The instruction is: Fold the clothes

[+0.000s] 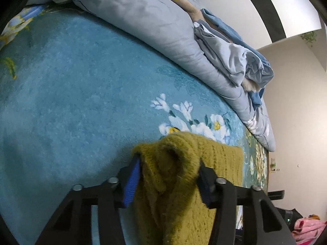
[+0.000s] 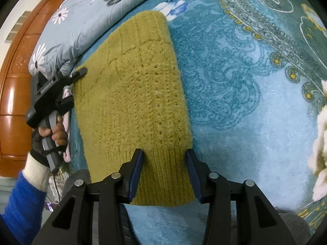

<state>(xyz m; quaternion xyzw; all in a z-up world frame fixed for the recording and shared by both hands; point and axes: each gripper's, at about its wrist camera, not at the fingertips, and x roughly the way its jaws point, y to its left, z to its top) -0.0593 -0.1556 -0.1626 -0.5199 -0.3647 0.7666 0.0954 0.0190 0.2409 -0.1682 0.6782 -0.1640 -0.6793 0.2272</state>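
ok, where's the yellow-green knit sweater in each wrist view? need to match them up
Left wrist: the sweater is at bottom centre, bunched between the left hand-held gripper fingers.
Right wrist: sweater lies flat from centre to upper left; its ribbed hem sits between the right hand-held gripper fingers.
Shared landmark: the grey floral quilt beyond the sweater.

Fuzzy knit sweater (image 2: 132,94); plush blanket (image 2: 235,85) — glossy wood headboard (image 2: 14,94)
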